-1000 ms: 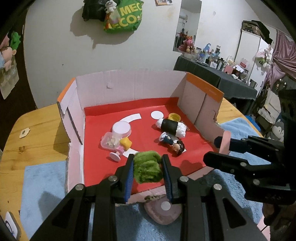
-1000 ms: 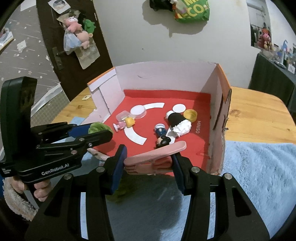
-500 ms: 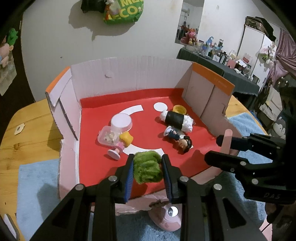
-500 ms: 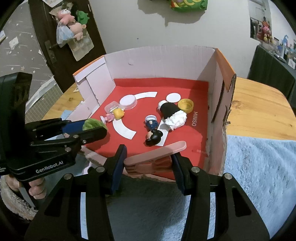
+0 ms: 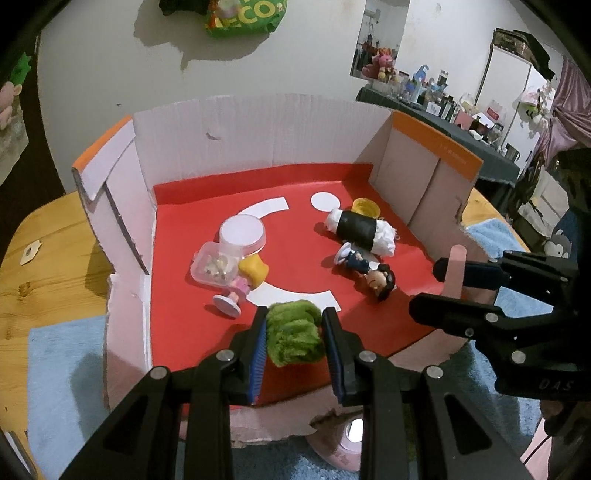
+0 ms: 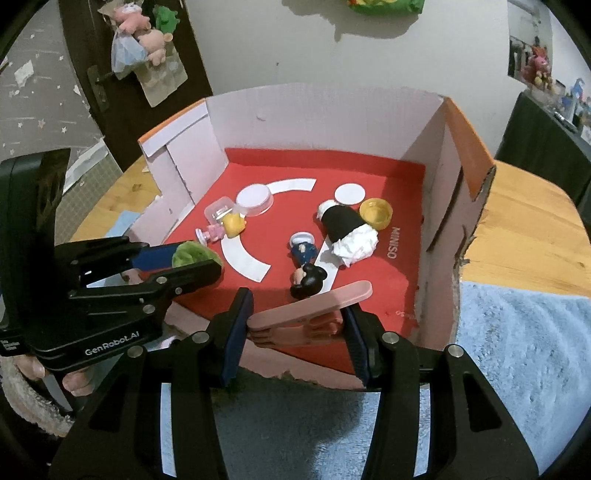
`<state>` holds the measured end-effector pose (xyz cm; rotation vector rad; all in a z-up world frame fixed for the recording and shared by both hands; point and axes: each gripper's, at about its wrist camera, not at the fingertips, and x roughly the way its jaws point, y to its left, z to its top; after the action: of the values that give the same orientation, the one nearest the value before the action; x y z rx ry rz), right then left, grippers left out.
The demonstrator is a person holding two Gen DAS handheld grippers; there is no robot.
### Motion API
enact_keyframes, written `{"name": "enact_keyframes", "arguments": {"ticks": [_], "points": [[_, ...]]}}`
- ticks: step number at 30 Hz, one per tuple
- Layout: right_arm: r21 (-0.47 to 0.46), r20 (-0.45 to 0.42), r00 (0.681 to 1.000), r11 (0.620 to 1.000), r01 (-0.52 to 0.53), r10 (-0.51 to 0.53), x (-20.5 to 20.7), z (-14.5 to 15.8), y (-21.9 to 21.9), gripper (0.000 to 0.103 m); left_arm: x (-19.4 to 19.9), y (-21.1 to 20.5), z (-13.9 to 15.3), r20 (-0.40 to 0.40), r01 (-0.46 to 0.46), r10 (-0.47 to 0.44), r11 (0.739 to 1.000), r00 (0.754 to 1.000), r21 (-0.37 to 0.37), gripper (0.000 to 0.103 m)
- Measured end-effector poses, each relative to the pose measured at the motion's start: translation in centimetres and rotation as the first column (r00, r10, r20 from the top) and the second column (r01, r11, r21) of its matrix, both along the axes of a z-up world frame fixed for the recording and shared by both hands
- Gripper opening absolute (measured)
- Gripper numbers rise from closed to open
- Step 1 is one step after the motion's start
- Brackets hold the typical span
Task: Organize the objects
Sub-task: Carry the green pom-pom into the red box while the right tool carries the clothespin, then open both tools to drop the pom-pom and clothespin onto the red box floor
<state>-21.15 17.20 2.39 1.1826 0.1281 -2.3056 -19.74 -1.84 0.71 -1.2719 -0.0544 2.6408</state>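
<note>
The open cardboard box point(image 6: 458, 155) with a red floor stands on the wooden worktop point(image 6: 524, 229). The right hand-held gripper point(image 6: 295, 325) pinches a pink plastic clip point(image 6: 314, 306) above the box's near edge: judged stiff, light and slippery, best held across its flat sides. The left hand-held gripper point(image 5: 293, 339) pinches a green plush toy point(image 5: 293, 336) over the near red floor: judged soft and compressible, best held mid-body.

White plastered wall point(image 5: 303, 62) behind the wooden table point(image 6: 517, 236). Green printed bag point(image 5: 243, 16) hangs high on it, casting a shadow. Dark door point(image 6: 122, 96) at left carries plush toys point(image 6: 142, 33). Cluttered dark-clothed side table point(image 5: 443, 122) at right. Blue fleecy mat point(image 6: 524, 350) covers the tabletop's near part.
</note>
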Motion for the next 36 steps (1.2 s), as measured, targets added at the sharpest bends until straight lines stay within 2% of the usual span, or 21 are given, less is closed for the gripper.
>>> {"name": "enact_keyframes", "arguments": {"ticks": [5, 15, 36], "points": [[0.002, 0.053, 0.999, 1.000, -0.013, 0.013, -0.9, -0.8, -0.2, 0.046, -0.6, 0.2, -0.3, 0.015, 0.003, -0.003, 1.000, 1.000, -0.008, 0.030], [0.014, 0.083, 0.996, 1.000, -0.015, 0.014, -2.1, -1.7, -0.8, 0.046, -1.6, -0.2, -1.3, 0.035, -0.017, 0.017, 1.000, 0.999, -0.014, 0.030], [0.023, 0.060, 0.998, 1.000, 0.009, -0.011, -3.2, -2.5, -1.0, 0.046, -2.0, -0.7, -1.5, 0.026, -0.037, 0.037, 0.999, 0.999, -0.014, 0.031]]}}
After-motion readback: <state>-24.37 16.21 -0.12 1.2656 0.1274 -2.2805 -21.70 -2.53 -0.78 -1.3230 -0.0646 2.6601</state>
